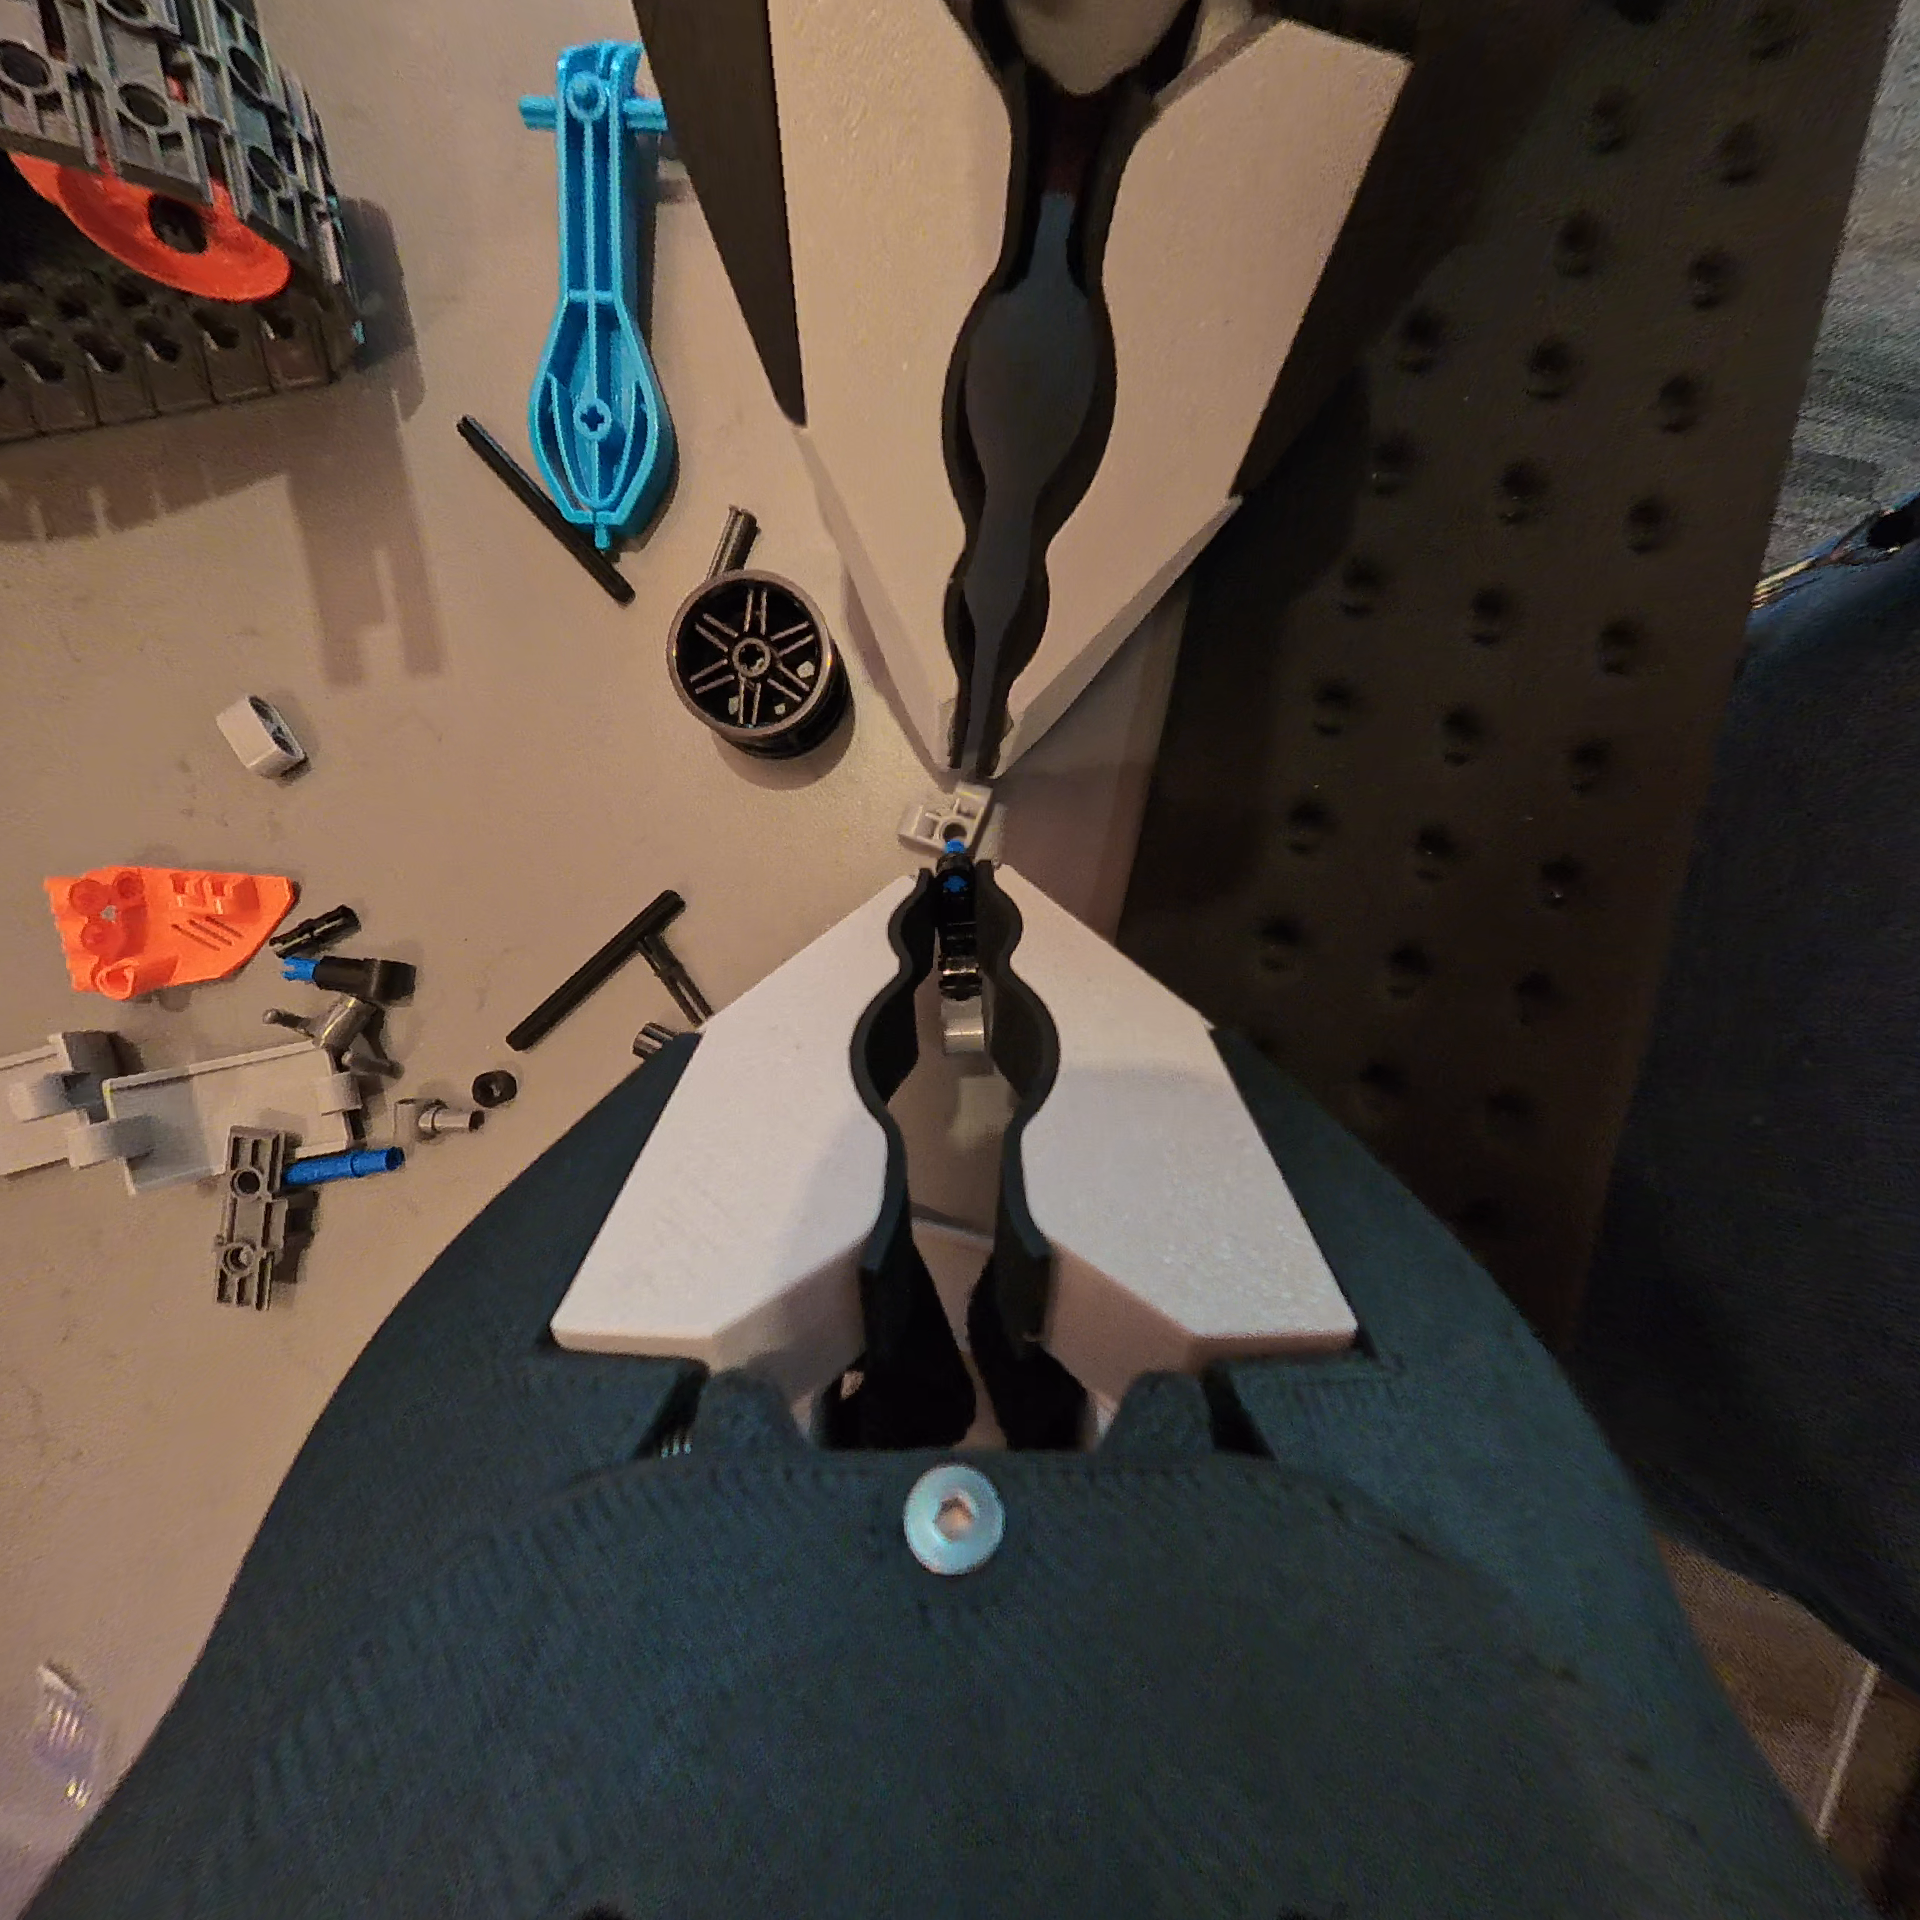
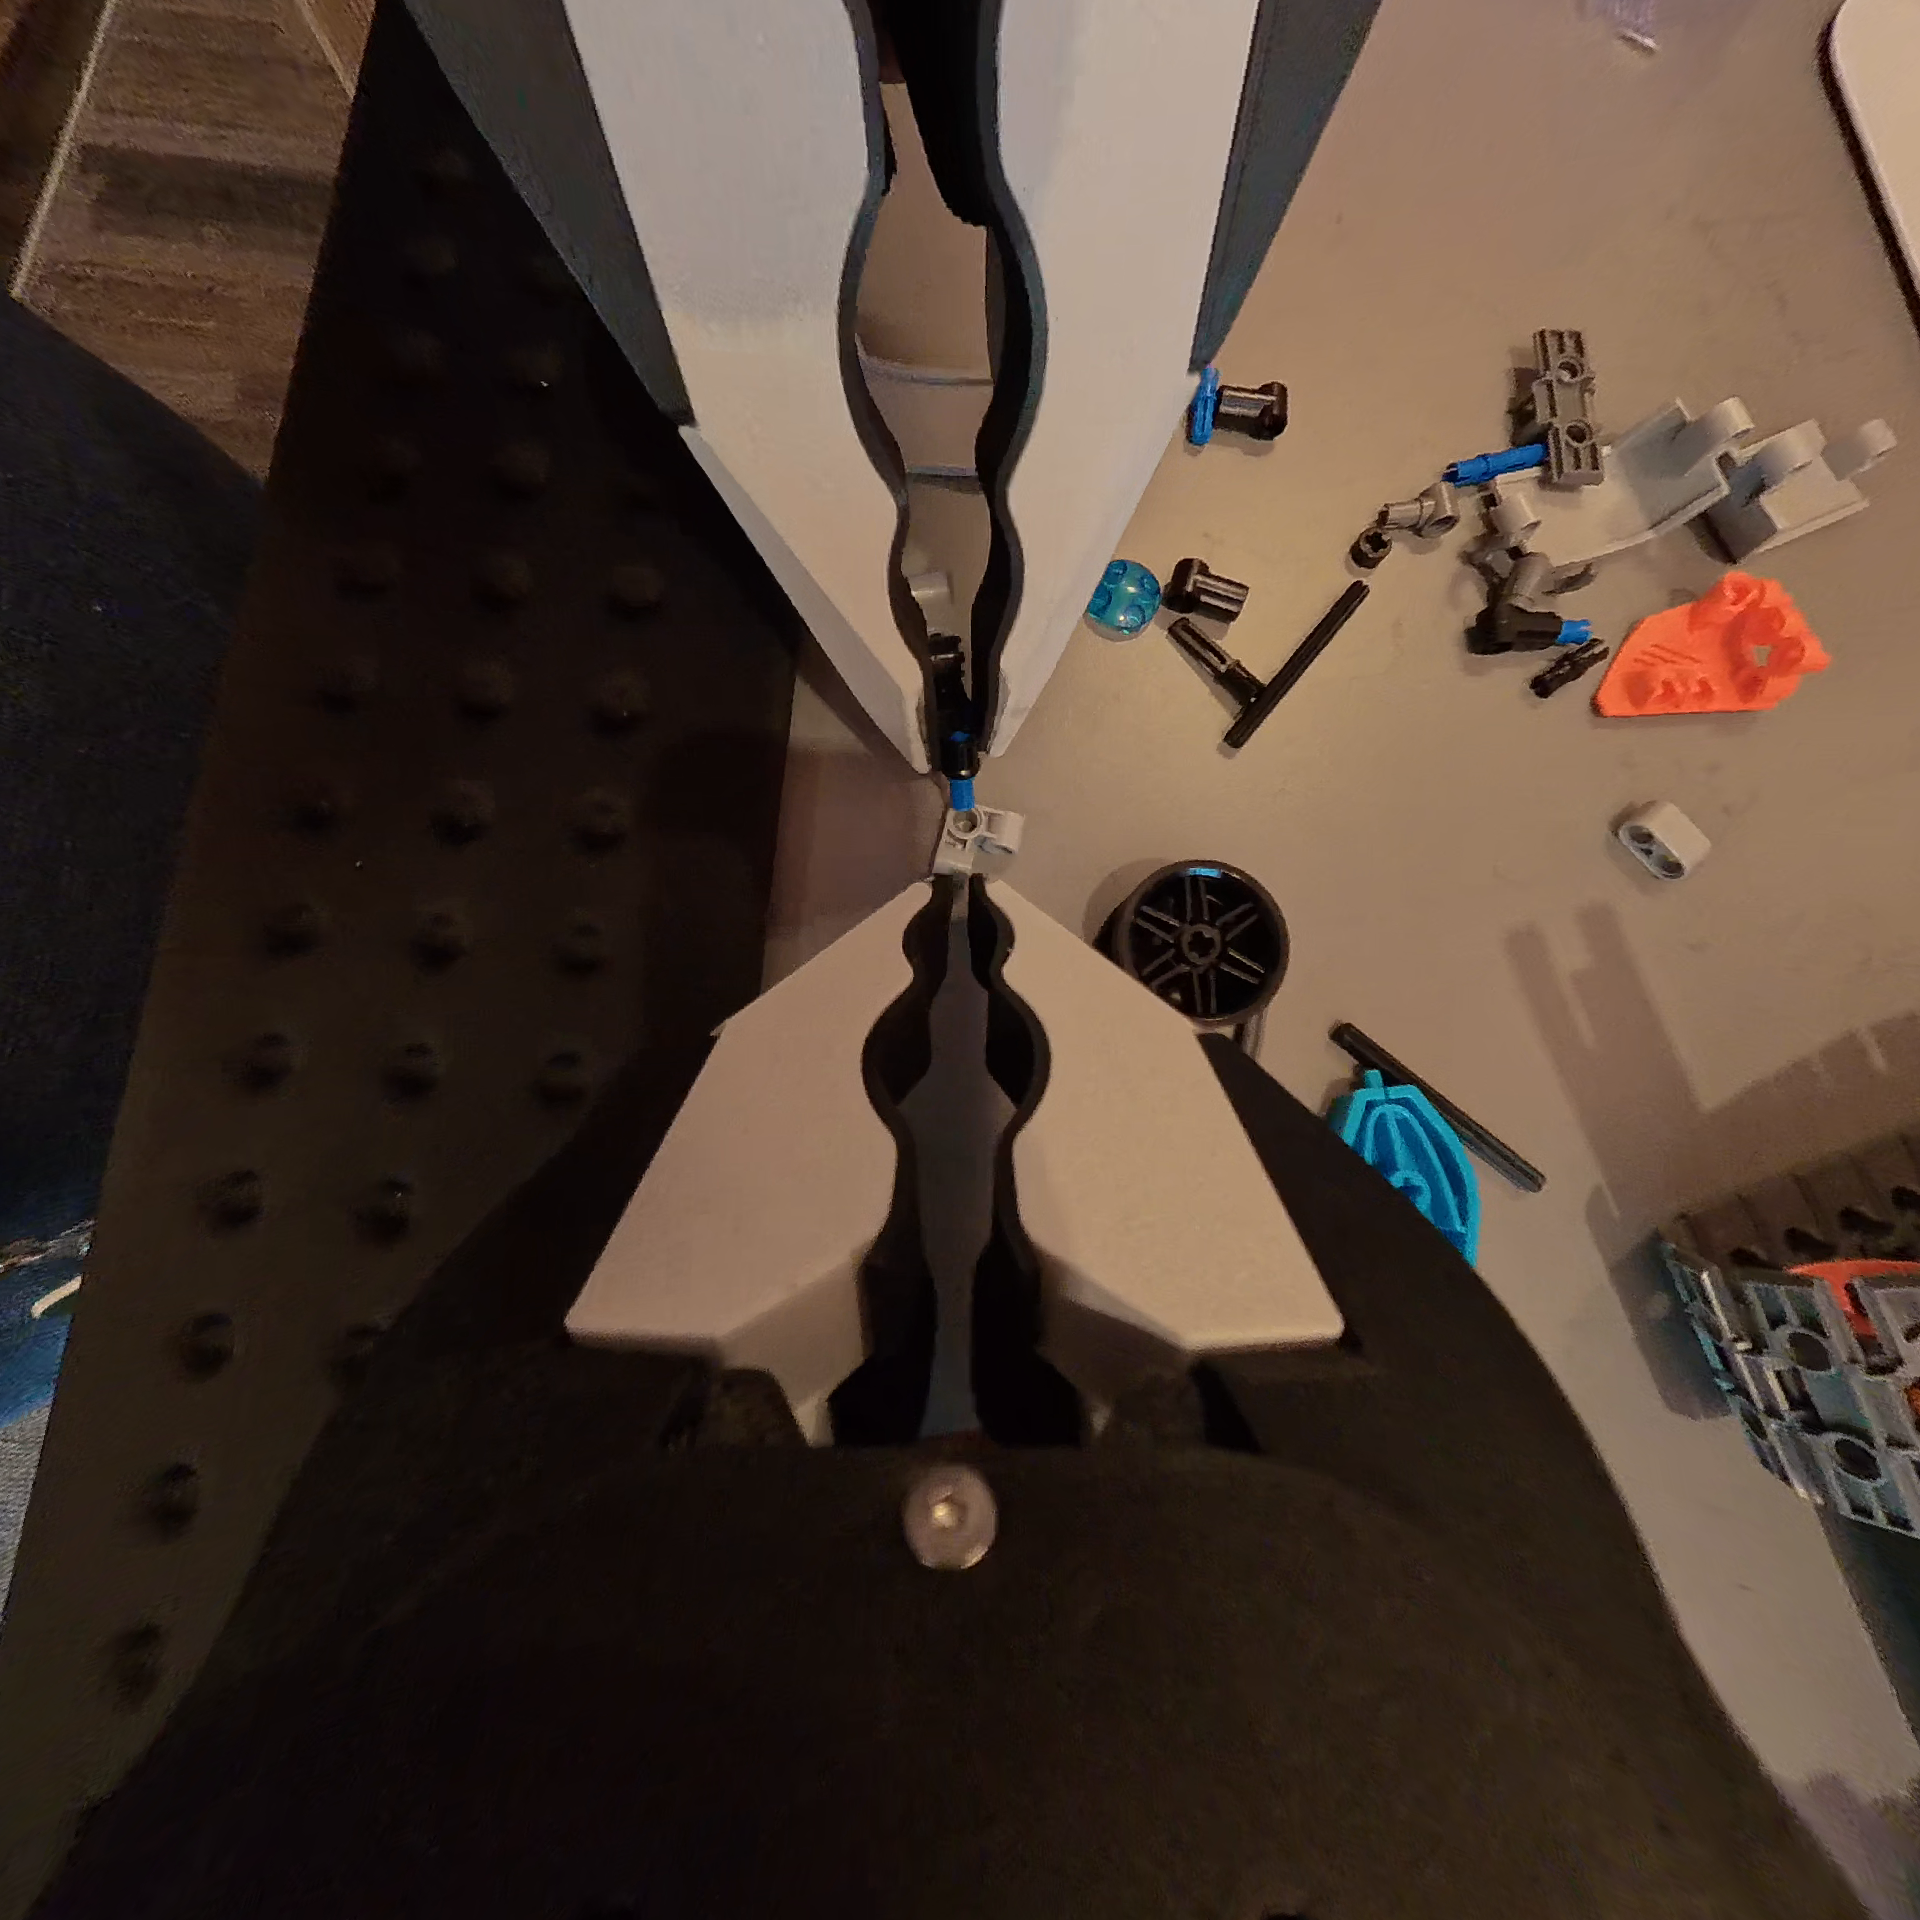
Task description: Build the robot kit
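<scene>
Where the 2 grippers meet tip to tip, the ground below them is a smooth grey-beige surface point(image 1: 436, 790), lit warmly, with soft shadows from the pieces on it. Along one edge of it lies a wide black studded plate point(image 1: 1507, 644), and past this plate a strip of wooden floor point(image 2: 156, 187) and some dark blue cloth point(image 1: 1787, 1039) show.

Largest of the pieces is a grey and black tracked assembly with an orange disc point(image 1: 156, 208), at the far corner of the surface. Near it lies a long light-blue paddle-shaped part point(image 1: 597, 312) with a thin black axle point(image 1: 545, 509) touching its side. A black spoked wheel point(image 1: 756, 665) stands close to the gripper tips. Farther off are a flat grey bracket point(image 1: 177, 1117), an orange panel point(image 1: 166, 925), a small grey 2-hole block point(image 1: 262, 735) and several black, grey and blue pins, scattered.

The left gripper point(image 1: 954, 883) has its fingers pressed nearly together, pinching a thin black connector with a blue pin point(image 1: 954, 914). The right gripper point(image 2: 961, 883) is also closed to a narrow slit, pinching a small light-grey connector block point(image 2: 982, 836). The blue pin end touches a hole of this grey block, both held in the air above the edge between surface and studded plate.
</scene>
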Motion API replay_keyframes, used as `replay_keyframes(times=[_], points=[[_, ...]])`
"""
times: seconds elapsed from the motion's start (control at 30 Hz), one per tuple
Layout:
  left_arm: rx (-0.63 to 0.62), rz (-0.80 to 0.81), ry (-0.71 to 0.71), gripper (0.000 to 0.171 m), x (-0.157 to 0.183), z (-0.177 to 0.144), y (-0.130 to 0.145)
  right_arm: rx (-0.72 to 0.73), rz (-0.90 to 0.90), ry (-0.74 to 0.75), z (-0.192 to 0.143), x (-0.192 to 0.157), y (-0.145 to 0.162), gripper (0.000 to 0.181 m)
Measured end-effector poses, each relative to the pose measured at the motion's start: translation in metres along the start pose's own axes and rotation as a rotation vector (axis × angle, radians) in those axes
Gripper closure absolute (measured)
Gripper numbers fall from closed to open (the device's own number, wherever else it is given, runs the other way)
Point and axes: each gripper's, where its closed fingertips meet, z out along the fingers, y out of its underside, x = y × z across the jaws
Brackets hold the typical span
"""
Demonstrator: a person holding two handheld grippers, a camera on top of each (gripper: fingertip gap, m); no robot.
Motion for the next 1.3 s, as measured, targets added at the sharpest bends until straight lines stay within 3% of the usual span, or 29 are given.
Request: replay_keyframes(times=[1.3], points=[[-0.006,-0.059,-0.014,0.167,-0.0069,-0.0042,-0.0039,0.029,0.042,0.004,0.0033,-0.0001,-0.0023,0.181]])
